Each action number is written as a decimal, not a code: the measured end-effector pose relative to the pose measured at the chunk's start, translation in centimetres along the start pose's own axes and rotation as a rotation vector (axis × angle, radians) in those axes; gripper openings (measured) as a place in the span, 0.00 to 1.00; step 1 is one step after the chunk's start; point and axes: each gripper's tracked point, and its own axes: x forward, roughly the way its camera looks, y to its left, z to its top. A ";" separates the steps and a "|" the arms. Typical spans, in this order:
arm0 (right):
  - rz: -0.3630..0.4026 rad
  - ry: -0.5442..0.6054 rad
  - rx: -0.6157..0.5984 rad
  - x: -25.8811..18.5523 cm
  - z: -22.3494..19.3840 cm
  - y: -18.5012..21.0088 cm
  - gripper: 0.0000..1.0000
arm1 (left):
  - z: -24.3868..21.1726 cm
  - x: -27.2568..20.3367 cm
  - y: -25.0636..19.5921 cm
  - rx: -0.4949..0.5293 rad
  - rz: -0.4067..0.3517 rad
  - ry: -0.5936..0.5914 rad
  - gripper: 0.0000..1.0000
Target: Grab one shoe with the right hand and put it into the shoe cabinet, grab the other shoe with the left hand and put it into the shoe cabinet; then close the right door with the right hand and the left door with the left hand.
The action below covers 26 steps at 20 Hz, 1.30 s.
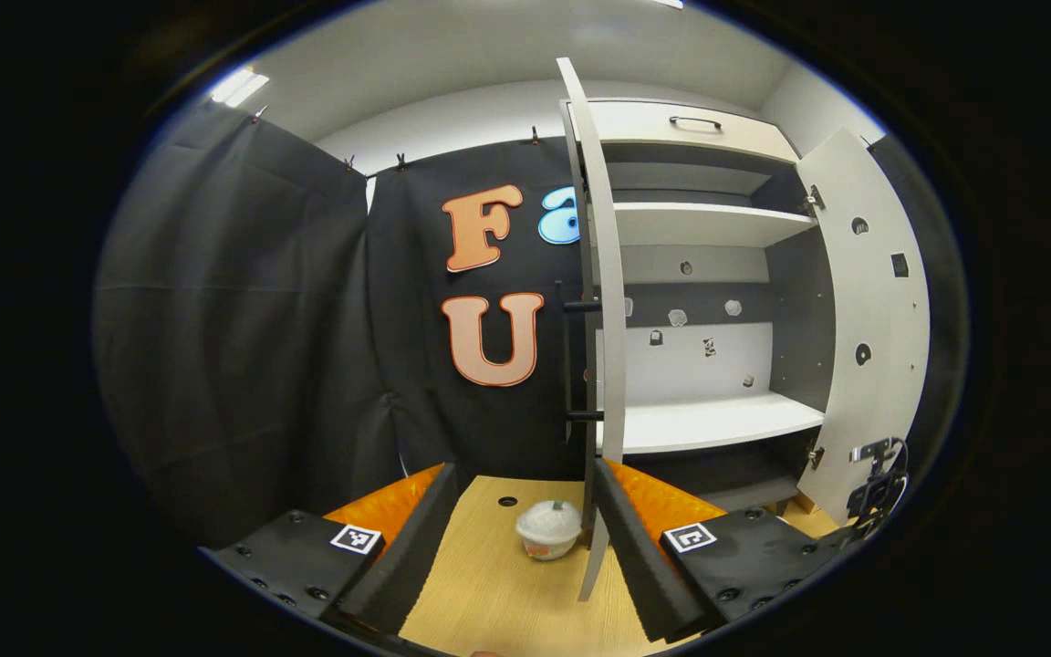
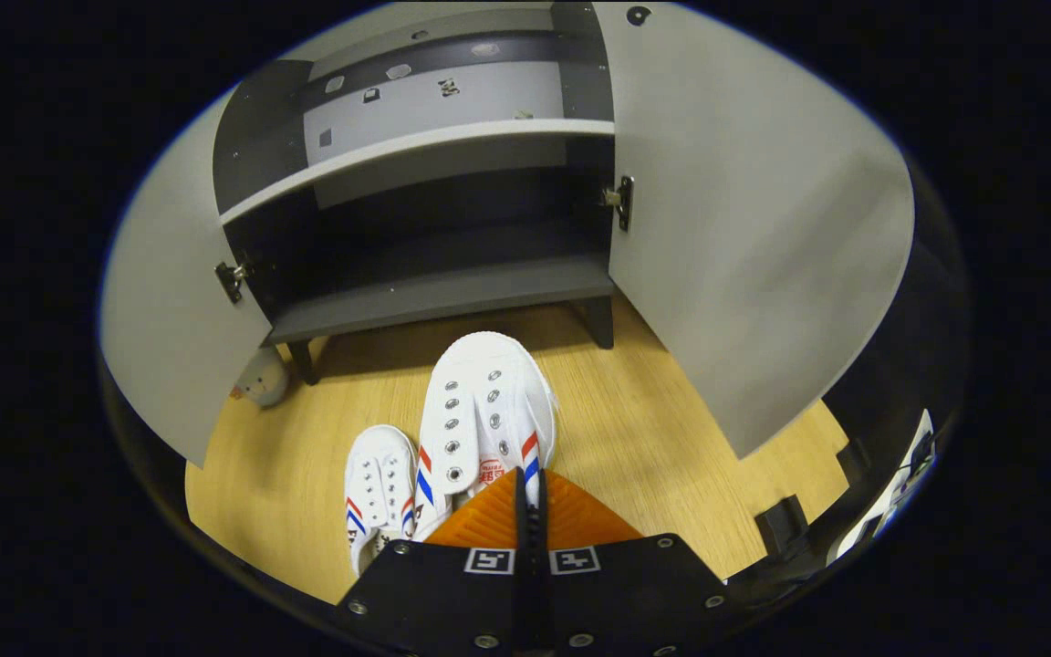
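Two white canvas shoes with red and blue stripes show in the right gripper view. The bigger-looking shoe (image 2: 480,411) is raised off the wooden floor, and my right gripper (image 2: 525,484) is shut on its heel rim. The second shoe (image 2: 379,484) lies on the floor just to its left. Ahead stands the shoe cabinet (image 2: 434,297) with its left door (image 2: 170,338) and right door (image 2: 744,237) swung wide; the dark bottom compartment holds nothing. In the left gripper view my left gripper (image 1: 523,470) is open and holds nothing, facing the edge of the left door (image 1: 612,301) and the white shelves (image 1: 708,424).
A small white round object (image 1: 548,527) sits on the wooden floor by the left door's foot, also seen as a pale ball (image 2: 261,379) in the right gripper view. Dark gear (image 1: 874,488) hangs low beside the right door (image 1: 863,319). Black cloth walls the left side.
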 end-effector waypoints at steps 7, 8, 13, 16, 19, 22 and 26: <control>0.070 -0.127 0.013 -6.7 11.6 3.6 0.00 | 1.7 0.2 0.1 0.016 0.003 -0.045 0.97; 0.083 -0.143 0.017 -7.4 12.9 4.1 0.00 | 1.7 0.3 0.1 0.018 0.002 -0.046 0.94; 0.105 -0.206 0.011 -8.7 19.4 5.0 0.00 | 1.9 0.5 0.0 0.016 0.005 -0.050 0.96; 0.109 -0.233 0.002 -7.5 23.7 5.9 0.00 | 1.9 0.7 0.7 0.023 0.028 -0.054 0.99; 0.129 -0.233 0.003 -5.4 27.4 7.1 0.00 | 1.8 0.7 1.0 0.025 0.050 -0.048 0.97; 0.112 -0.228 -0.013 -2.3 30.8 7.8 0.00 | 1.8 0.8 1.4 0.034 0.074 -0.051 0.97; 0.117 -0.190 0.034 1.9 34.2 8.5 0.00 | 1.6 1.0 1.8 0.021 0.109 -0.047 0.96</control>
